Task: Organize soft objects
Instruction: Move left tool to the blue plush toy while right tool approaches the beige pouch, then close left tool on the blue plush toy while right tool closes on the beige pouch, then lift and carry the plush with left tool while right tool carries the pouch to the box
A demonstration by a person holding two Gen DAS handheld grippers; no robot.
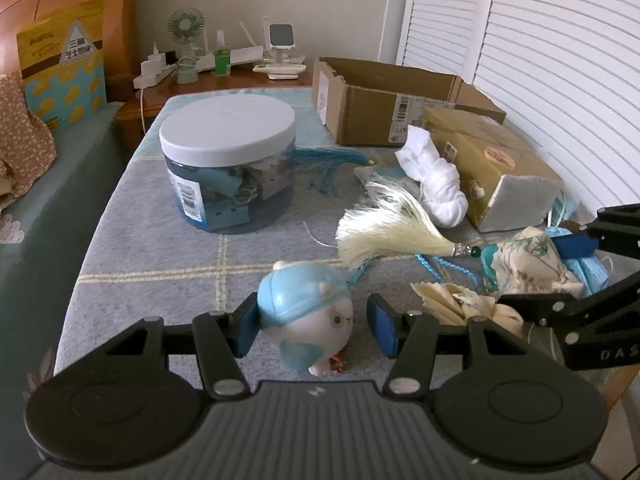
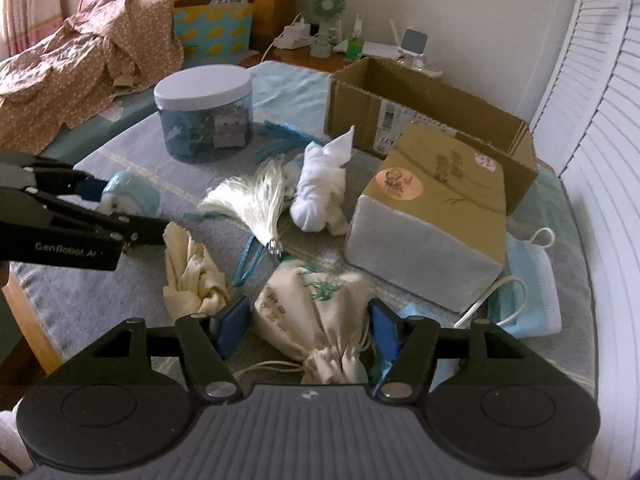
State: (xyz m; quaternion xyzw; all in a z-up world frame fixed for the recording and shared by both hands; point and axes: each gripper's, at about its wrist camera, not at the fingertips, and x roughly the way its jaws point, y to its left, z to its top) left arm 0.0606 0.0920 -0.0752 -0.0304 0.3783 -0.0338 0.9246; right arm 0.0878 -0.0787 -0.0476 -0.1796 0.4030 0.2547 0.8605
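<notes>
Grey checked cloth [image 1: 168,256] covers the surface. At lower centre of the left view, the left gripper [image 1: 314,326] brackets a smooth, round toy [image 1: 306,318], right pad clear. At lower centre of the right view, the right gripper [image 2: 310,330] straddles a limp drawstring pouch [image 2: 316,316], 2 pads unclamped. Squeezed off-centre, the toy could squirt free.

lidded jar [image 1: 228,168], cardboard box [image 1: 384,104], small fan [image 1: 185,28], perhaps chargers behind.
</notes>
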